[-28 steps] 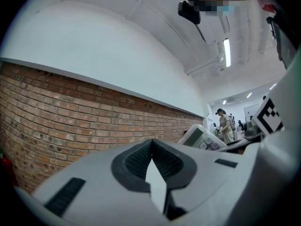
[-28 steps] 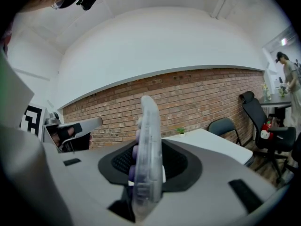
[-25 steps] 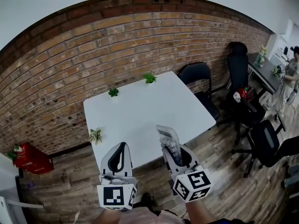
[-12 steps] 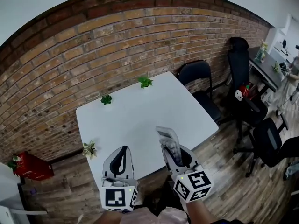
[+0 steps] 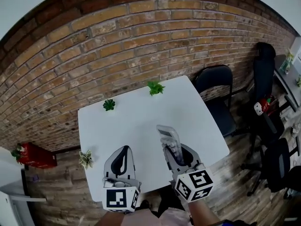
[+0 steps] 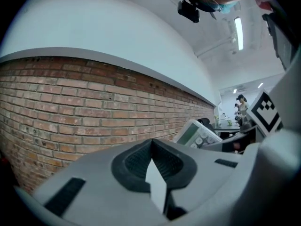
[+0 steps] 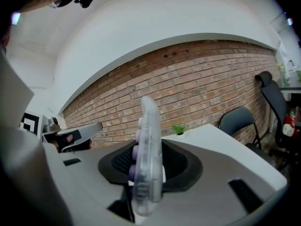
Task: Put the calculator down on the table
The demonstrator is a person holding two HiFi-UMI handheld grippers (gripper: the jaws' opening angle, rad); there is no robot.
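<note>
The right tongs [image 5: 175, 150] clamp the calculator [image 5: 169, 139] on edge. Its long axis points toward the brick wall [image 5: 117, 46], above the near edge of the worktop [image 5: 136, 112]. The left tongs [image 5: 123, 150] are pressed together, empty. Both sit further over the worktop than a second ago.

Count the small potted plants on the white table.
3: far-edge plant, far-left-corner plant, left-edge plant. The table's near edge is partly hidden.
</note>
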